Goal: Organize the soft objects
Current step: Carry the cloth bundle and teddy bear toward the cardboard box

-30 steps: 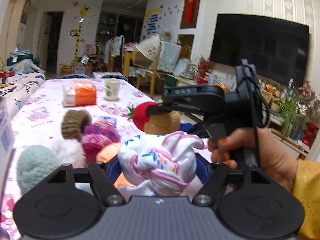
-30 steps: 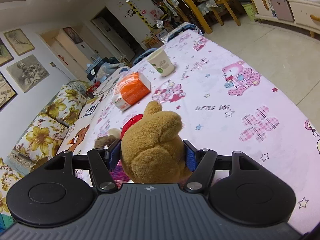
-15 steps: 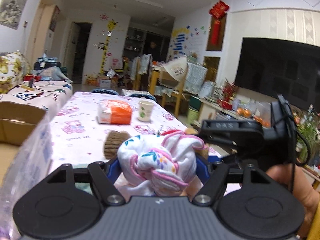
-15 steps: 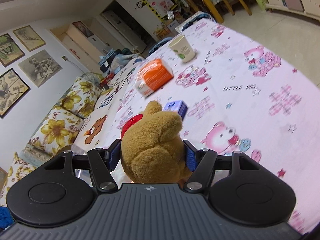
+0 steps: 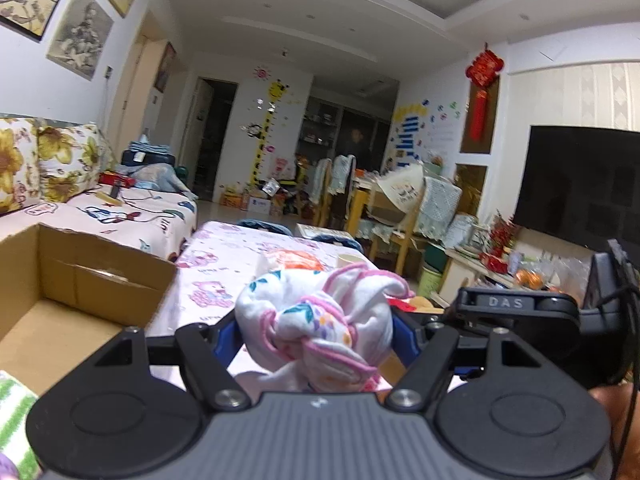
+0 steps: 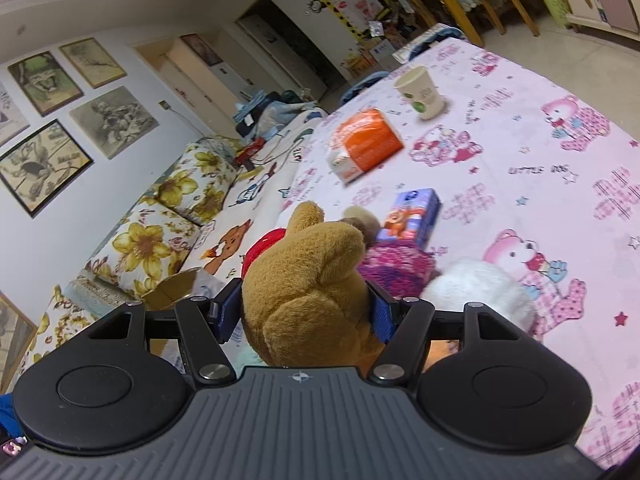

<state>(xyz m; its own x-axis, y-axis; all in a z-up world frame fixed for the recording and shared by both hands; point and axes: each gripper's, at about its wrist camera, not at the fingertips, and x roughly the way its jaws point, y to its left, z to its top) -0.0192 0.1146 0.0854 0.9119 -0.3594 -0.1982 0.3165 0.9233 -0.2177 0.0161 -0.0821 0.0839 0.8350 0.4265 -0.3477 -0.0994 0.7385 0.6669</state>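
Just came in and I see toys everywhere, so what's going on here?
A person is sorting soft things with two handheld grippers. The left gripper is shut on a knotted floral cloth bundle, beside an open cardboard box. The right gripper is shut on a brown plush toy above the table.

A paper cup (image 6: 421,90) stands near an orange packet (image 6: 365,145) on the pink tablecloth (image 6: 560,200).
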